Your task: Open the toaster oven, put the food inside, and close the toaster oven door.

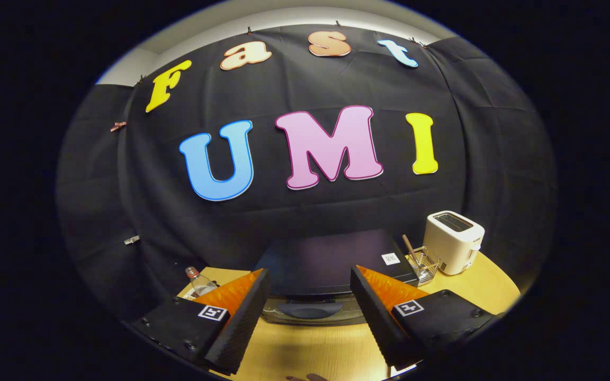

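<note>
We find the gripper with its jaws spread wide and grasping nothing, held above the wooden table. The toaster oven, a dark box, sits on the table just ahead of the fingers and framed between them, its door shut; the glass front and a dark handle across it show in the gap. We judge the body rigid and heavy enough to stay put under a pull, the glass door stiff but breakable, its metal trim likely slippery. The handle is the place to take hold, at its middle, the pull eased along the hinge's swing. Food for loading we cannot identify from here. A white toaster and a wire basket stand beside the oven; a bottle stands at its other side
</note>
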A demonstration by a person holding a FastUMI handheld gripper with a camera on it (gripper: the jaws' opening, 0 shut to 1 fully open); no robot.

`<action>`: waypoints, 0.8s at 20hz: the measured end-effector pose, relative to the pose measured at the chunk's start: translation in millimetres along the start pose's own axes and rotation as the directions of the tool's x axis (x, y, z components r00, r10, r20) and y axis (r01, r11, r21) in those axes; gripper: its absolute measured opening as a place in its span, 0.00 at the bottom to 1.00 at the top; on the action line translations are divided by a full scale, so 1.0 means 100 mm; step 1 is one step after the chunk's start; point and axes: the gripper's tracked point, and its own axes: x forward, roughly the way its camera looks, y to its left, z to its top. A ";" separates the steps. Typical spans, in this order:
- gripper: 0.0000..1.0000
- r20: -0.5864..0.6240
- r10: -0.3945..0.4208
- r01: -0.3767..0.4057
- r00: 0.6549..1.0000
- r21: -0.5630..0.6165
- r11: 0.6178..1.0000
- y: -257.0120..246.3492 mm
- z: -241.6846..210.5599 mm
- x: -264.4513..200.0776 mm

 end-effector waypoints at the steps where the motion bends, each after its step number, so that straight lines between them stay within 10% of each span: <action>1: 0.98 -0.023 -0.003 0.003 1.000 -0.008 1.000 0.01 -0.11 0.12; 16: 0.99 -0.137 -0.120 0.105 0.983 -0.113 0.988 -0.12 -0.97 0.65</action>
